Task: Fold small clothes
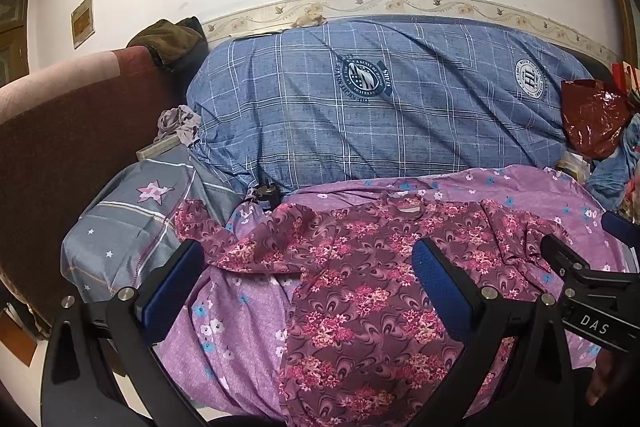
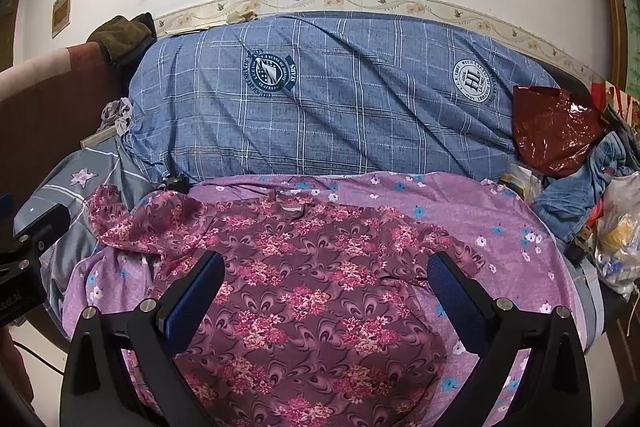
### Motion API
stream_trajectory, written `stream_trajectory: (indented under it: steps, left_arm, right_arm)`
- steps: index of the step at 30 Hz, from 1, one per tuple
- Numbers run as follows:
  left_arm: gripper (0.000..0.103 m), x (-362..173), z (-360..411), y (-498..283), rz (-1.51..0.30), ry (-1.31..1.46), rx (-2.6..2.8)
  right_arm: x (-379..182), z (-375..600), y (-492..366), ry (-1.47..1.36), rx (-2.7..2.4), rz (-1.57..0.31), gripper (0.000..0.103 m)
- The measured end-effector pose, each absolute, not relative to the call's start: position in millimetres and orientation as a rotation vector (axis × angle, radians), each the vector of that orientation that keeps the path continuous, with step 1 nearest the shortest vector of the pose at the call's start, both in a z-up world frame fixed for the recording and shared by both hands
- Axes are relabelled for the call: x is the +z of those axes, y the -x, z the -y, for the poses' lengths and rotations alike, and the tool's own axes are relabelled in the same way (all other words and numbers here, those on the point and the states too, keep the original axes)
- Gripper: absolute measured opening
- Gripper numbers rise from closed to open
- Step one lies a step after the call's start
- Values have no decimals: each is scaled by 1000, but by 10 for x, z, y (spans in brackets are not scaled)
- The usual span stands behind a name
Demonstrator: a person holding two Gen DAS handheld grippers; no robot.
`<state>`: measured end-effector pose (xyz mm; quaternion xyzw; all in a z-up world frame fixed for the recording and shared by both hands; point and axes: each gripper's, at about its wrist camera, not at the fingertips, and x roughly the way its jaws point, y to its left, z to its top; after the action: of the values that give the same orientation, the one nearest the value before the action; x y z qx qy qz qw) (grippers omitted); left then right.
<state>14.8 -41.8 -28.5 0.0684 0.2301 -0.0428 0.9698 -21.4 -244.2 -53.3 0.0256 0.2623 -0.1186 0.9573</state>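
Note:
A maroon shirt with pink flowers [image 1: 360,287] lies spread out, collar away from me, on a purple flowered sheet [image 1: 224,339]; it also shows in the right wrist view [image 2: 312,287]. Its left sleeve [image 1: 256,243] is bunched and wrinkled. My left gripper [image 1: 308,267] is open and empty above the shirt's left half. My right gripper [image 2: 326,275] is open and empty above the shirt's middle. The right gripper's body shows at the right of the left wrist view [image 1: 580,283].
A big blue checked quilt [image 1: 380,99] lies behind the shirt against the wall. A grey star-print pillow [image 1: 128,219] is at the left by a brown headboard [image 1: 60,147]. A dark red bag [image 2: 556,127], jeans [image 2: 580,187] and plastic bags [image 2: 616,227] crowd the right.

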Motion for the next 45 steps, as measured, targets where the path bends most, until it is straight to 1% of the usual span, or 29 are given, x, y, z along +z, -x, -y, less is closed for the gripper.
stream_trajectory:
  steps: [7, 13, 18, 20, 24, 28, 32, 34, 36, 37, 38, 40, 41, 45]
  left_arm:
    - [103, -331, 547, -353, -476, -143, -102]
    - [103, -472, 790, -746, -489, -134, -116]
    - [103, -737, 1011, -1262, -521, -73, -116]
    - [103, -883, 1099, -1471, -540, -55, -113]
    - [103, -1190, 1207, -1793, -571, -64, -93]
    - [103, -1486, 1192, -1998, -607, -93, -63]
    - [103, -1597, 1140, -2103, -613, -123, -38]
    - [103, -1624, 1099, -2137, -613, -128, -31]
    - [103, -1634, 1057, -2171, -620, -126, -26]
    - [103, -1635, 1031, -2183, -621, -120, -24]
    - [103, -1634, 1008, -2198, -622, -116, -22]
    - [103, -1639, 954, -2225, -621, -111, -13]
    - [103, -1639, 927, -2238, -623, -108, -6]
    - [103, -1619, 763, -2265, -629, -72, 14]
  right_arm:
    - [-628, 2542, 93, -64, -251, -550, 101]
    - [-797, 3101, -37, -172, -265, -551, 101]
    - [-1043, 4081, 23, -422, -315, -539, 100]
    - [-1254, 4521, 49, -588, -320, -552, 97]
    - [-1689, 5067, 15, -819, -330, -594, 90]
    - [-2106, 5348, -171, -975, -329, -653, 83]
    - [-2425, 5548, -312, -1125, -350, -629, 80]
    - [-2500, 5588, -386, -1154, -346, -613, 79]
    - [-2553, 5603, -489, -1155, -347, -623, 72]
    - [-2570, 5594, -548, -1153, -346, -632, 61]
    - [-2567, 5588, -603, -1149, -339, -638, 43]
    - [-2525, 5560, -697, -1109, -334, -669, 20]
    - [-2454, 5534, -722, -1077, -345, -679, 15]
    - [-1989, 5454, -723, -981, -316, -602, 13]
